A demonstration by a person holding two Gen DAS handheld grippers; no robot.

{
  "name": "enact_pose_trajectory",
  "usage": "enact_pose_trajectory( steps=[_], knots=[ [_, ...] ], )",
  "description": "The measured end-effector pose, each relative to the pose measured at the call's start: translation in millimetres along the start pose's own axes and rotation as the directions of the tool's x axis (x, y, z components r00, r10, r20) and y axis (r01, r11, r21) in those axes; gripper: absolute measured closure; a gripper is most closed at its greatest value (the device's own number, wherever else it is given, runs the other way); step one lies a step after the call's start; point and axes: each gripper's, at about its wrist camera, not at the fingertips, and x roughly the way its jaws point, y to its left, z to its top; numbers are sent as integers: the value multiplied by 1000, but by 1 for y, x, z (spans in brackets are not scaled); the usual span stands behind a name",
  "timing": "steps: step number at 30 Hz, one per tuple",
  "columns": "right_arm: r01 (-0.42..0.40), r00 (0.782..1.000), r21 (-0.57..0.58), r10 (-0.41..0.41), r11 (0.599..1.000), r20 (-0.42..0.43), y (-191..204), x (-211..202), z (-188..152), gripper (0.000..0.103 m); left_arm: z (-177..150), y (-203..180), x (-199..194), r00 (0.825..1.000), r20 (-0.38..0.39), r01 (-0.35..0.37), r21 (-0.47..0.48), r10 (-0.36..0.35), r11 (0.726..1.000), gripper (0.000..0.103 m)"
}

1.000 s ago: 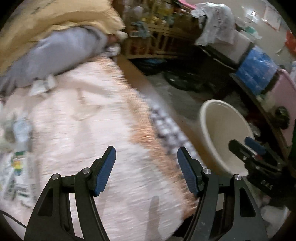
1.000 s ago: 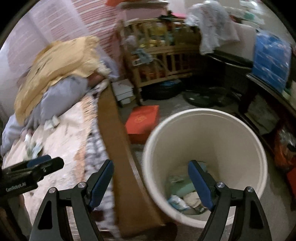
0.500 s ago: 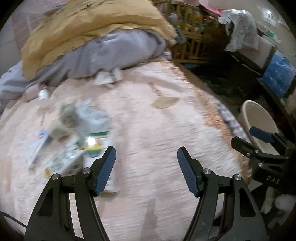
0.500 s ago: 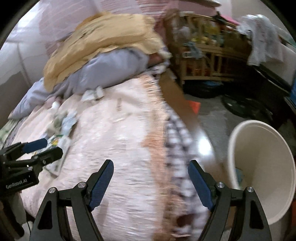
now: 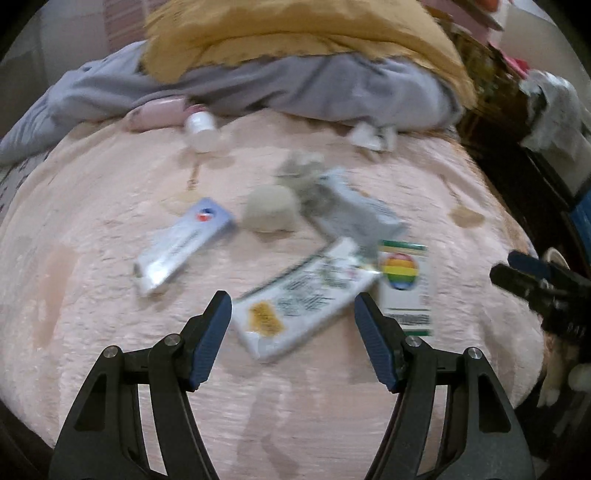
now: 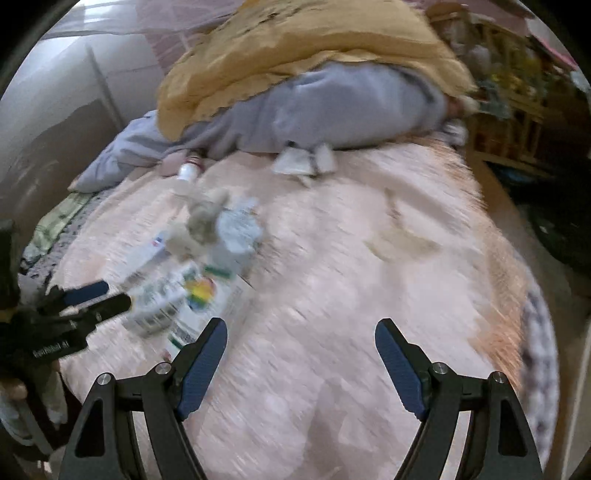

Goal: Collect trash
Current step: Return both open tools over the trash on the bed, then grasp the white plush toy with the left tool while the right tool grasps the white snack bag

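Trash lies scattered on the pink bedspread (image 5: 110, 369) of a bed: a white printed wrapper (image 5: 306, 306), a card with a rainbow emblem (image 5: 404, 280) just to its right, a long grey-white carton (image 5: 183, 245) to its left, a crumpled grey box (image 5: 354, 210) behind, a beige crumpled wad (image 5: 271, 212) between carton and box, and a small white bottle (image 5: 201, 129) on its side farther back. White tissue scraps (image 5: 371, 138) sit at the foot of a heap of bedding, a grey duvet (image 5: 295, 88) under a mustard blanket (image 5: 295, 33). The left tool (image 5: 293, 334) hangs over the wrapper with its fingers spread apart, gripping nothing. The right tool (image 6: 301, 367) is also spread wide and empty, above bare bedspread to the right of the trash, well apart from it. Motion blur smears the printing on the packages.
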Motion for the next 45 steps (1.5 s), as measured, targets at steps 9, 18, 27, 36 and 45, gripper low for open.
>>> enact_pose_trajectory(
  steps=[9, 18, 27, 36, 45],
  knots=[
    [-98, 986, -128, 78, 987, -150, 52, 104, 72, 22, 17, 37, 17, 1000, -4, 30, -53, -30, 998, 35],
    [-58, 988, -192, 28, 980, -155, 58, 161, 88, 60, 73, 30, 72, 994, -31, 106, -15, -106, 994, 35],
    [-11, 997, -113, 2, 994, -82, 11, 126, 82, 63, 103, -5, 126, 990, -87, 120, 69, -113, 990, 35],
    [1, 997, -71, -7, 997, -71, -4, 113, 73, 63, 119, -45, 132, 985, -113, 152, 198, -132, 968, 38],
    [12, 999, -13, -12, 1000, -35, -26, 73, 49, 63, 115, -43, 121, 972, -103, 224, 136, -212, 965, 69]
  ],
)
